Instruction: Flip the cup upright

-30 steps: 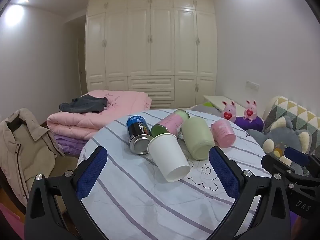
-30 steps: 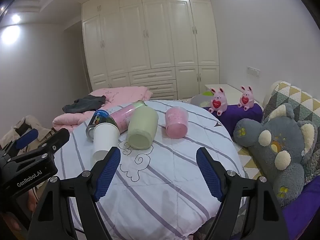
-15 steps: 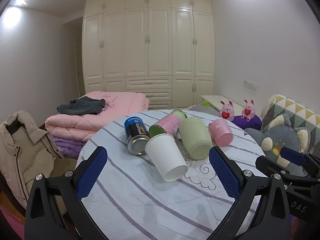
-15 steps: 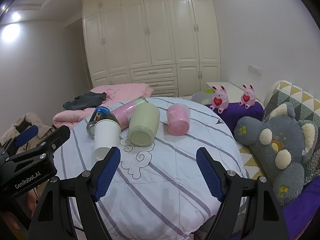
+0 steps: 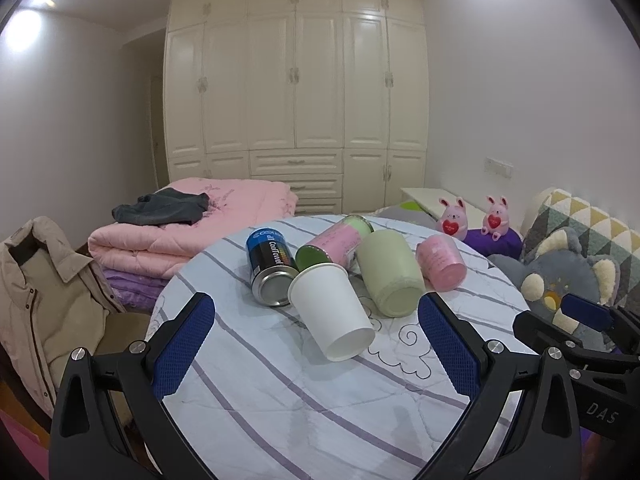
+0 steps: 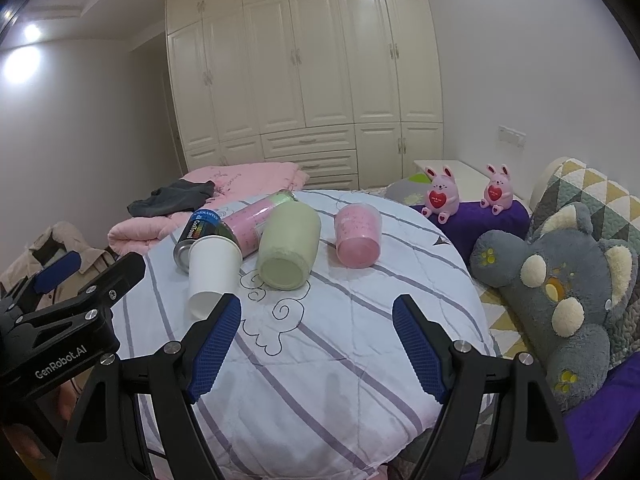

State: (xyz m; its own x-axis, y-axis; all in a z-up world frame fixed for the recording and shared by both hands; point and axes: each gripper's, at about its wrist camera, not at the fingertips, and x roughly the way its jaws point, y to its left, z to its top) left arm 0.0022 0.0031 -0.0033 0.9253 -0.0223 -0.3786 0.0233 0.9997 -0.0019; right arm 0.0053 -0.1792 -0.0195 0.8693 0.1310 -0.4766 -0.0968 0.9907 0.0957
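A white paper cup (image 5: 330,313) lies on its side on the striped round table (image 5: 280,396), touching a blue metal can (image 5: 269,266). The left gripper (image 5: 316,344) and right gripper (image 6: 317,344) hover spread wide, empty.

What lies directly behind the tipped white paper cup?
Behind the white paper cup lie the blue can and a pink, green-ended canister, both on their sides. Its rim hides part of each.

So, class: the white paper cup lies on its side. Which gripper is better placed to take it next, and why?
Left. The white paper cup lies centred between the open left gripper fingers; for the right gripper, also open, it lies off to the left.
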